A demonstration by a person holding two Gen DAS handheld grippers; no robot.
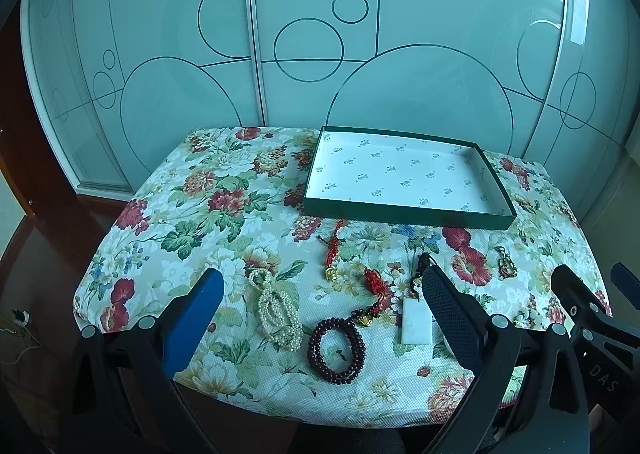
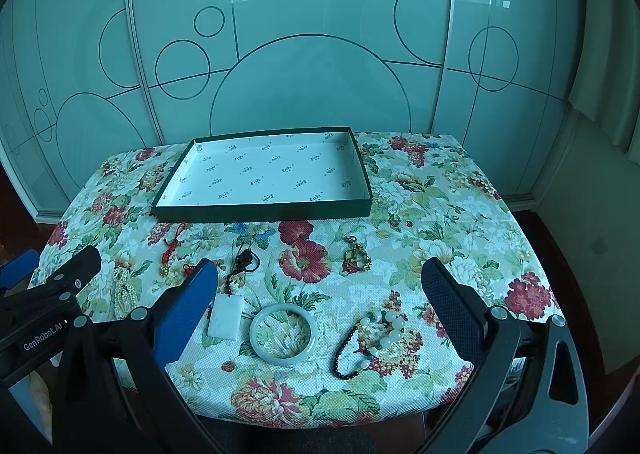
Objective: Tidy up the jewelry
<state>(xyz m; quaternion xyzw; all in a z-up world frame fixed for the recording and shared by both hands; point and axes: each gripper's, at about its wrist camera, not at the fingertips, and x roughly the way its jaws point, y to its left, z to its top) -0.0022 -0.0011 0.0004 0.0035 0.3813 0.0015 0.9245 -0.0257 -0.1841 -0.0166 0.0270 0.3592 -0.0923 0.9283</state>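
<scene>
Both hand-held grippers, left [image 1: 322,308] and right [image 2: 320,296], hover spread and empty; nothing is boxed yet, so next likely pinch the pearl necklace [image 1: 276,312] ahead of the left one.

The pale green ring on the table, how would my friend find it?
Start at the green box on the flowery tablecloth, then look toward the table's near edge. The jade bangle lies flat, just right of the white rectangular pendant. It is the only smooth, solid hoop; its neighbours are beaded or corded.
</scene>
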